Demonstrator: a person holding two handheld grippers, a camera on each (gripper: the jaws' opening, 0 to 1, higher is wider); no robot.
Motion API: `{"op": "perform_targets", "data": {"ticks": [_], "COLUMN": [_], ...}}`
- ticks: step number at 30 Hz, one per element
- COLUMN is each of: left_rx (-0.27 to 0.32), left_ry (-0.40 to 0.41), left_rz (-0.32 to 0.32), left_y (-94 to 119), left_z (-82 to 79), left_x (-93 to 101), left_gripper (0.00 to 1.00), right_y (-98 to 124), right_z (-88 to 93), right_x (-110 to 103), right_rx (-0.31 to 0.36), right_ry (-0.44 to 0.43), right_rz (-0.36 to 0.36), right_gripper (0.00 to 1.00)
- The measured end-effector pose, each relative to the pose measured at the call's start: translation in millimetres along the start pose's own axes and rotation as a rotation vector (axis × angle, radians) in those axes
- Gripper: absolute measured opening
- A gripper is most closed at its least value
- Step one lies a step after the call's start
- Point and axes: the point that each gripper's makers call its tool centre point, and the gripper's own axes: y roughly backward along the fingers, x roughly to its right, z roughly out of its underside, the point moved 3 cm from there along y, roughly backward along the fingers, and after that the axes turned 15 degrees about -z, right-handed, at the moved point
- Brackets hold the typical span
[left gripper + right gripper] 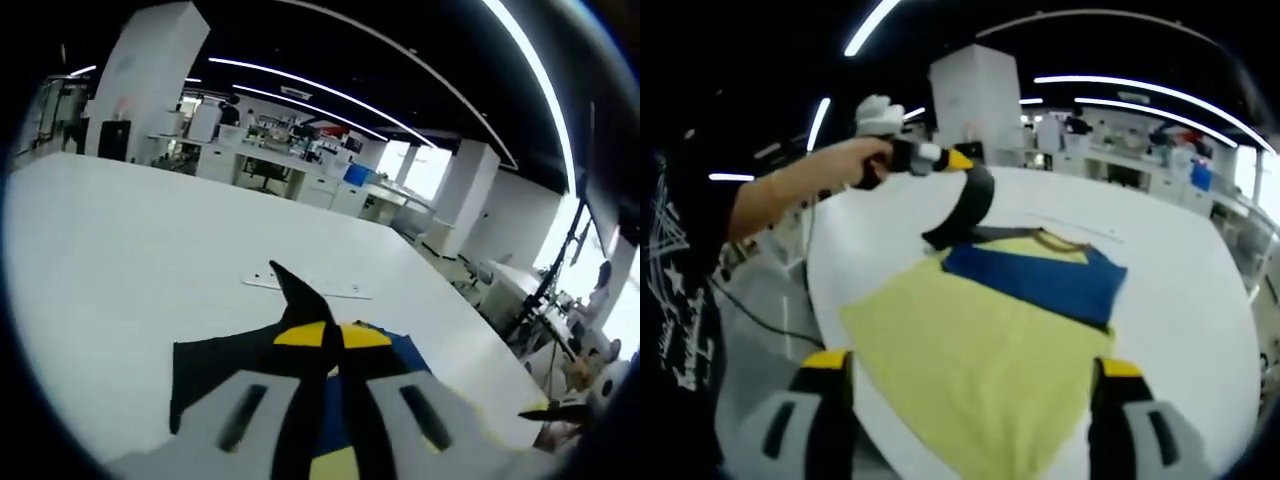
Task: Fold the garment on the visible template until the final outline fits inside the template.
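Left fingers pinch the black sleeve; right fingers stand wide over the yellow garment on the desk.

In the left gripper view the left gripper (330,375) has its fingers (245,410) closed on a black sleeve (215,365) of the garment (385,345), whose fabric rises in a dark peak between them and blocks part of the desk (120,260) beyond. In the right gripper view the right gripper (965,420) hovers with its fingers (1125,420) far apart and nothing between them, just above the yellow hem of the garment (980,350). The garment lies flat on the white desk (1180,270), its blue band folded across the chest. A person's hand (855,160) holds the left gripper (975,195) at the raised sleeve. A thin pale strip (305,288), possibly the template's edge, lies on the desk past the garment. Workbenches (290,165) and white pillars (150,80) stand well behind.
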Motion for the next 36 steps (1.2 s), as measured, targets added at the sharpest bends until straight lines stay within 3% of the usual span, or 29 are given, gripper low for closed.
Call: {"op": "perform_targets", "data": {"ticks": [14, 21, 28, 36], "left_rx": [-0.033, -0.055, -0.051, -0.084], "left_ry": [-0.049, -0.061, -0.062, -0.067], "left_rz": [0.1, 0.127, 0.146, 0.182], "left_y": [-20.9, -29.7, -39.1, -42.4], "left_z": [21.7, 32.6, 31.3, 48.0], "left_x": [64.5, 81.9, 93.8, 113.5], "left_gripper": [0.0, 0.0, 0.0, 0.0], "right_y": [6.5, 6.0, 5.9, 6.2], "right_z": [4.7, 7.6, 10.5, 12.1], "right_x": [7.9, 11.5, 15.0, 17.5], "right_rx": [0.005, 0.001, -0.004, 0.001], "right_ry": [-0.026, -0.037, -0.047, -0.061], "right_rz": [0.019, 0.024, 0.028, 0.035], "right_gripper": [0.99, 0.99, 0.99, 0.99]}}
